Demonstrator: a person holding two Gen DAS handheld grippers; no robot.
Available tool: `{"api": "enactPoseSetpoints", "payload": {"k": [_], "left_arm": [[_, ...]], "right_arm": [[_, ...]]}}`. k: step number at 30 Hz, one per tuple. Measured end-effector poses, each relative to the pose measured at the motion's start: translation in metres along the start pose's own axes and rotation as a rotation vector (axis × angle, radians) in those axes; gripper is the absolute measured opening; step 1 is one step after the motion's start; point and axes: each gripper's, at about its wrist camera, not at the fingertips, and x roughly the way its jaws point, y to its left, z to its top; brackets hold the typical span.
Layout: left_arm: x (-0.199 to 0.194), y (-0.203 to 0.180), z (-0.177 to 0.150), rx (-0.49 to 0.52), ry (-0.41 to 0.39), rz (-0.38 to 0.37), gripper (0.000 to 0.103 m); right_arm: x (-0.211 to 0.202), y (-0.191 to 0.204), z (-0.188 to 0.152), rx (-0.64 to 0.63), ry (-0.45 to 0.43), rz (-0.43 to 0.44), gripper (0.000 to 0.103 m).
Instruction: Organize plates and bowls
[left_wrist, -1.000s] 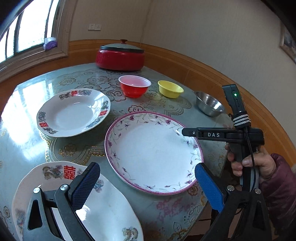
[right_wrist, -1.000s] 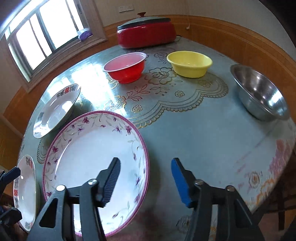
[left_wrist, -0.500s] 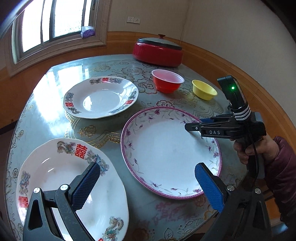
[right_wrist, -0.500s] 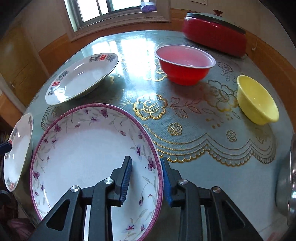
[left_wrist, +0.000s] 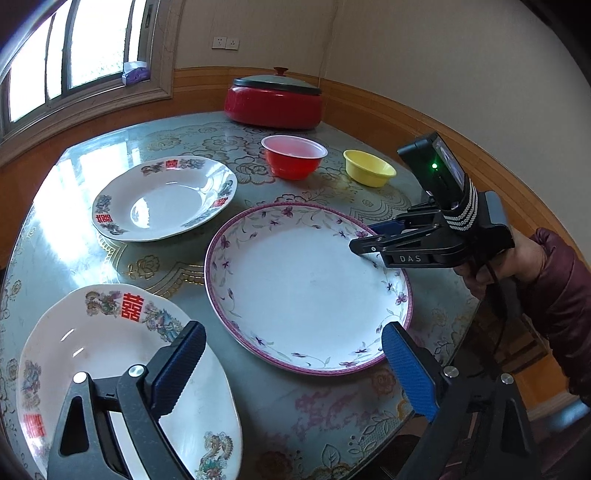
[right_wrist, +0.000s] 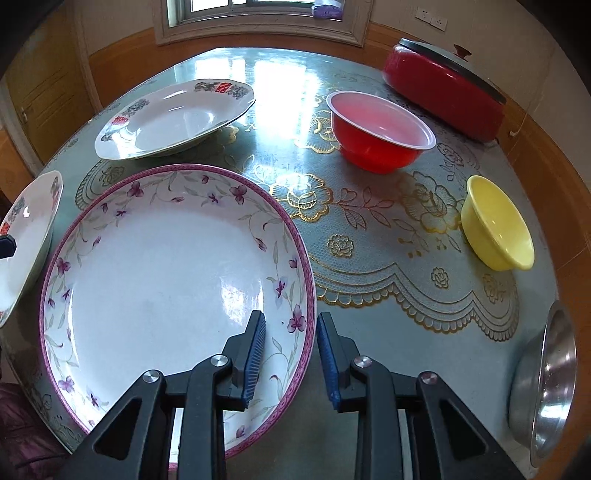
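Between the right tool's (right_wrist: 290, 352) pads: floral plate's (right_wrist: 159, 280) rim.

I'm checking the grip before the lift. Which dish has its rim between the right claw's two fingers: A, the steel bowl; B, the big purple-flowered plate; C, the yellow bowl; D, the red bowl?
B: in the right wrist view the right claw straddles the near rim of the purple-flowered plate, one finger inside it and one outside.

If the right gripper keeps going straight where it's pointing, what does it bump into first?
Most likely the purple-flowered plate: the right gripper straddles its near rim, one finger inside, one outside. Depth is hard to judge.
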Motion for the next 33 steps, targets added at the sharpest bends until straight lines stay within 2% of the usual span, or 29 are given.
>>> {"api": "enactPoseSetpoints", "payload": {"k": [2, 8, 10, 11, 13, 15, 20, 23, 26, 30, 33], "left_arm": [[0.002, -0.002, 0.002, -0.012, -0.007, 0.03, 0.092], [0.02, 0.006, 0.022, -0.119, -0.026, 0.155, 0.092], [0.026, 0.012, 0.03, -0.148, -0.024, 0.199, 0.087], [0.03, 0.014, 0.034, -0.161, -0.019, 0.204, 0.083], [0.039, 0.018, 0.038, -0.175, -0.003, 0.222, 0.082], [0.051, 0.017, 0.039, -0.178, 0.024, 0.248, 0.074], [0.077, 0.012, 0.038, -0.196, 0.079, 0.281, 0.071], [0.092, 0.004, 0.036, -0.186, 0.113, 0.282, 0.063], [0.103, -0.001, 0.028, -0.205, 0.135, 0.281, 0.041], [0.09, -0.011, 0.016, -0.225, 0.114, 0.308, 0.036], [0.077, -0.021, 0.003, -0.226, 0.1, 0.329, 0.031]], "right_arm": [[0.001, -0.004, 0.001, -0.017, 0.004, 0.024, 0.028], [0.005, -0.02, 0.004, -0.097, 0.013, 0.057, 0.028], [0.006, -0.027, 0.005, -0.117, 0.007, 0.067, 0.028], [0.007, -0.031, 0.005, -0.124, 0.003, 0.078, 0.028], [0.008, -0.039, 0.005, -0.135, -0.005, 0.105, 0.028], [0.01, -0.048, 0.005, -0.139, -0.011, 0.125, 0.028], [0.01, -0.063, 0.002, -0.146, -0.028, 0.146, 0.028], [0.009, -0.071, -0.001, -0.129, -0.035, 0.16, 0.028], [0.011, -0.083, -0.005, -0.07, -0.027, 0.234, 0.029], [0.01, -0.083, -0.015, -0.055, -0.045, 0.275, 0.03], [0.009, -0.075, -0.019, -0.056, -0.066, 0.251, 0.031]]}}
